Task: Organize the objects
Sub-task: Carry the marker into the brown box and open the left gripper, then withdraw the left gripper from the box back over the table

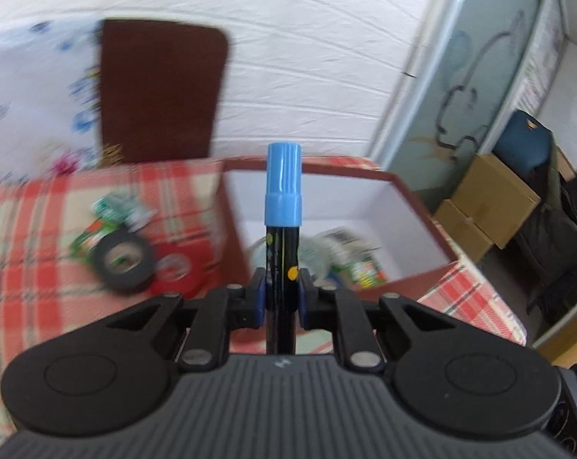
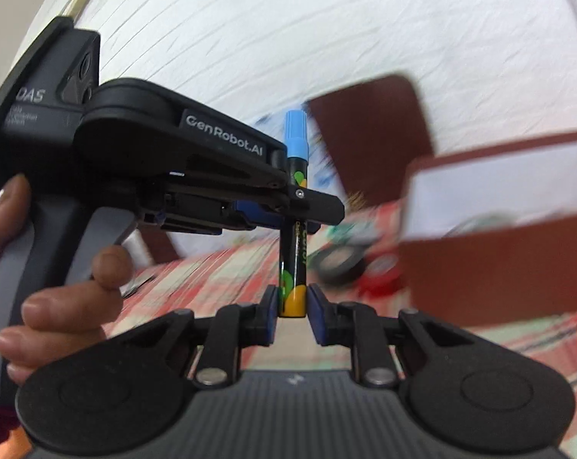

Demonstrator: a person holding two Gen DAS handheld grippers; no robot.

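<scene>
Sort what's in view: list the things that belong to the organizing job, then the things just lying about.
Job in hand:
- marker, blue-capped, clamped upright in the left gripper
- right gripper, its pads either side of the marker's lower end
- open box, white inside
- black tape roll on the checked cloth

Lying about:
- cardboard boxes on the floor
- blue chair

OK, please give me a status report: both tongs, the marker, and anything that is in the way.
Left tongs shut on marker, upright. Right tongs around its lower end, apparently not clamped. Open box ahead, already holding items. Nothing in the way.
</scene>
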